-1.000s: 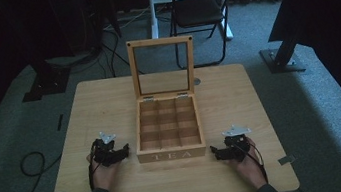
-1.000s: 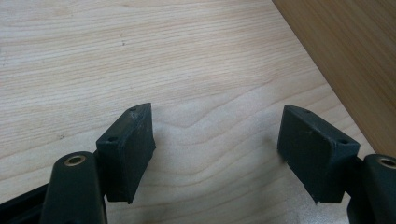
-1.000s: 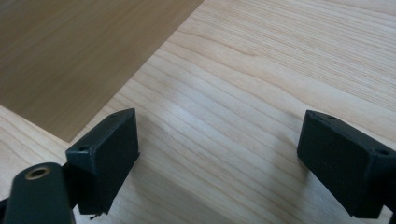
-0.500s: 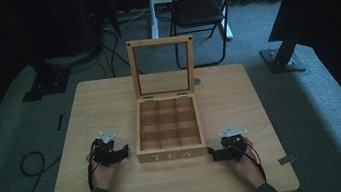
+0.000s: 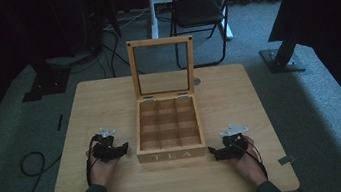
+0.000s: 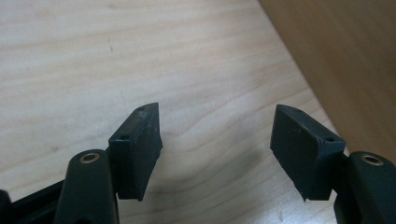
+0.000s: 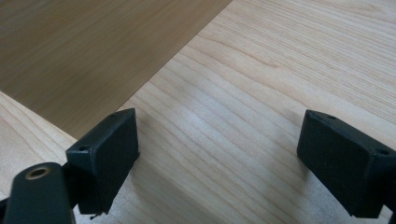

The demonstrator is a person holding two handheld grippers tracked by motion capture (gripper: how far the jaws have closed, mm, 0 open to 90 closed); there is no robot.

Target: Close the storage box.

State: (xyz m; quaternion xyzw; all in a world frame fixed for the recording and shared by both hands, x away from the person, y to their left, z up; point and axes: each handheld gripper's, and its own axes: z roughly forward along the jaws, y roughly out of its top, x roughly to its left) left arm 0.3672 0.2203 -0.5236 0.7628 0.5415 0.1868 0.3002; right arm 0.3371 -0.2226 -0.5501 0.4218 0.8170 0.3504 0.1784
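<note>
We see a light wooden table (image 5: pixel 239 96) with visible grain standing on grey carpet (image 5: pixel 326 104) in a dim room. At its centre sits a wooden tea box (image 5: pixel 171 149), its front marked TEA and its interior split into a three-by-three grid of empty compartments. The glass-paned lid (image 5: pixel 162 67) stands upright at the far edge of the box. Behind the box, beyond the table, we note a black folding chair (image 5: pixel 200 13), a white post (image 5: pixel 150 3) and cables on the floor (image 5: pixel 34 163).

The left gripper (image 5: pixel 123 148) lies on the table just left of the box, held in the left hand (image 5: pixel 100 166); in the left gripper view its jaws stand wide apart over bare wood, with the box wall (image 6: pixel 345 60) at the right. The right gripper (image 5: pixel 214 153) rests just right of the box's front corner, held in the right hand (image 5: pixel 245 158); in the right gripper view its jaws also gape wide, holding nothing, with the box wall (image 7: pixel 84 46) at upper left.
</note>
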